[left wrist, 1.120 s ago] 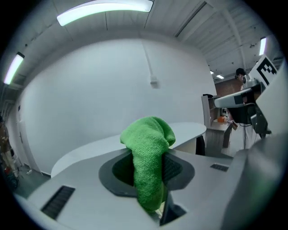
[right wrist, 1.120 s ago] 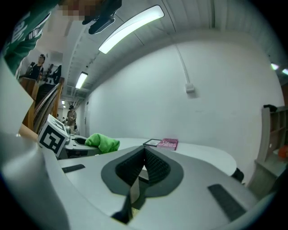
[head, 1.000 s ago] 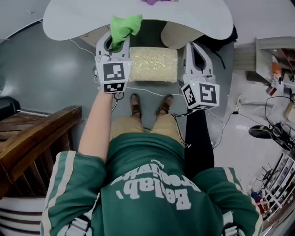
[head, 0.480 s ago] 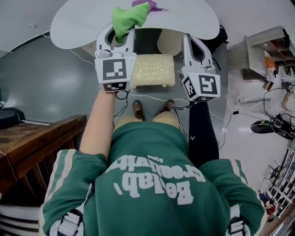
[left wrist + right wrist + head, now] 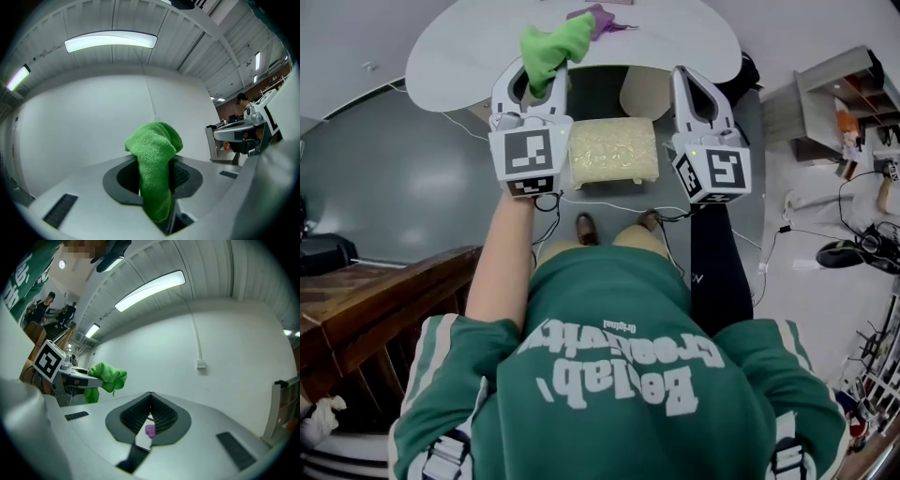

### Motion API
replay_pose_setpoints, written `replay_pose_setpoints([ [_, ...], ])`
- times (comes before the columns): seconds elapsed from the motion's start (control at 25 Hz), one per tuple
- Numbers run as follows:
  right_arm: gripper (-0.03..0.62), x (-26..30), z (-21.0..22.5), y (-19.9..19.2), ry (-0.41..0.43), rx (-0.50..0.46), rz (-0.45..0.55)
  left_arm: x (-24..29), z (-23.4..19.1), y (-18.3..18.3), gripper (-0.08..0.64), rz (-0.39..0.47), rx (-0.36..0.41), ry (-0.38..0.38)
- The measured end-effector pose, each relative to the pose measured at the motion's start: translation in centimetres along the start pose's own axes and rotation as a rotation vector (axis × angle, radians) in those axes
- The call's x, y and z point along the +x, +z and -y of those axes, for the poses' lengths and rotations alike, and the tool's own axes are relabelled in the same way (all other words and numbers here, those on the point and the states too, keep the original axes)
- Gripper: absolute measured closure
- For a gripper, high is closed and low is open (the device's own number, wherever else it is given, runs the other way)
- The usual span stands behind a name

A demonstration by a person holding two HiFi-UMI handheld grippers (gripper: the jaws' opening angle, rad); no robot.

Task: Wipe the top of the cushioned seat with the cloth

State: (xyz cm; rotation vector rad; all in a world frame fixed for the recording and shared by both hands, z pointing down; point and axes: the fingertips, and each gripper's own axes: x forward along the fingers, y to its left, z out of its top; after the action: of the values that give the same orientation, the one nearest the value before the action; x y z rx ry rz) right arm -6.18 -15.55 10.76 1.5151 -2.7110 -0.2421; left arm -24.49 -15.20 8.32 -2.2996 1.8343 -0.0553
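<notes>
From my head view, my left claw is clamped on the green cloth, which bunches up above the fingertips. That claw is held just beside the left edge of the cushioned seat, and the cloth hangs past the seat's far left corner, clear of its top. My right claw is held just beside the seat's right edge, its two jaws drawn together with nothing between them. Beyond the seat lies a white rounded surface, and on it, past the seat's far edge, a small purple thing. My shoes stand on the floor on the near side of the seat.

In my left gripper view the jaws press on the cloth from both sides. It runs down between the dark pads and rises in a rounded fold above them. Behind it is only a pale wall and a ceiling light.

In my right gripper view the jaws meet at their tips, leaving a narrow slit lower down. A bit of purple shows through the slit, beyond the jaws rather than gripped by them. Off to the left I see my other claw with the cloth bunched on it.
</notes>
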Motion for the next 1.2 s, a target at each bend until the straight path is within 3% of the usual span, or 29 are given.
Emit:
replay_pose_setpoints([
  [1.2, 0.584, 0.43, -0.17, 0.27, -0.001, 0.004, 0.006, 0.43, -0.46, -0.86, 0.436, -0.012, -0.021, 0.005],
])
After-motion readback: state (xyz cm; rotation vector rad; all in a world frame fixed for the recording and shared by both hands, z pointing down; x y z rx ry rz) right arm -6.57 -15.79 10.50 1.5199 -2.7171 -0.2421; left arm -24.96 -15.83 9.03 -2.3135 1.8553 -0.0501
